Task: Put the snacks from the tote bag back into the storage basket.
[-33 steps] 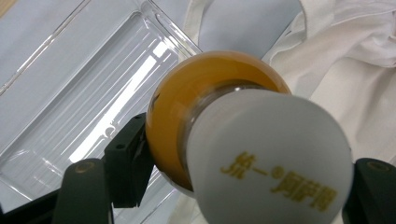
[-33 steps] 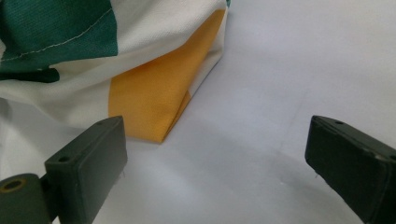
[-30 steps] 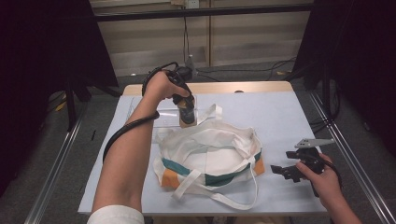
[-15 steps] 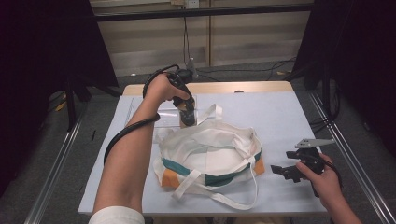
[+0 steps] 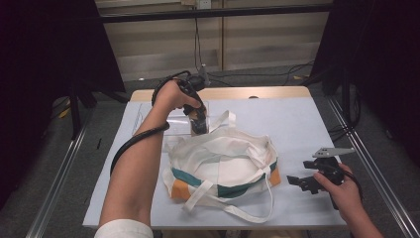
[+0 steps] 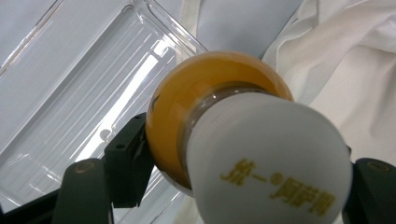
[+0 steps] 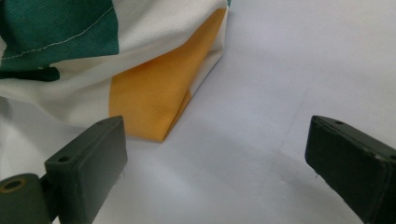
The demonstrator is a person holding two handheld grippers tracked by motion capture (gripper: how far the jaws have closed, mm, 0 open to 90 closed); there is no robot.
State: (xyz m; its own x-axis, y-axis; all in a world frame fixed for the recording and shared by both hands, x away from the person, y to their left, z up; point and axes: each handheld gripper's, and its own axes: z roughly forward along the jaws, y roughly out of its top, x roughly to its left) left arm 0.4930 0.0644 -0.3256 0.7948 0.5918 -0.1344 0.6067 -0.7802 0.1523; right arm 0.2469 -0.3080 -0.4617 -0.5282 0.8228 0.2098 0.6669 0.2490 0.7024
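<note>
My left gripper [image 5: 199, 127] points down at the far left of the table, shut on a small bottle [image 6: 219, 140] with orange contents and a white cap printed in yellow. The bottle hangs over a clear plastic tray [image 6: 70, 93], right beside the far edge of a white tote bag [image 5: 223, 163] with green and orange panels. The bag lies slumped in the middle of the table, its straps trailing toward the front. My right gripper [image 5: 297, 182] rests at the front right with its jaws wide apart and nothing between them. In the right gripper view, the right gripper [image 7: 219, 158] faces the bag's orange corner [image 7: 149, 88].
The pale table top [image 5: 297, 124] has bare room right of the bag. The clear tray [image 5: 173, 124] lies at the far left. Metal rails run along both sides of the table, and cables lie on the floor behind it.
</note>
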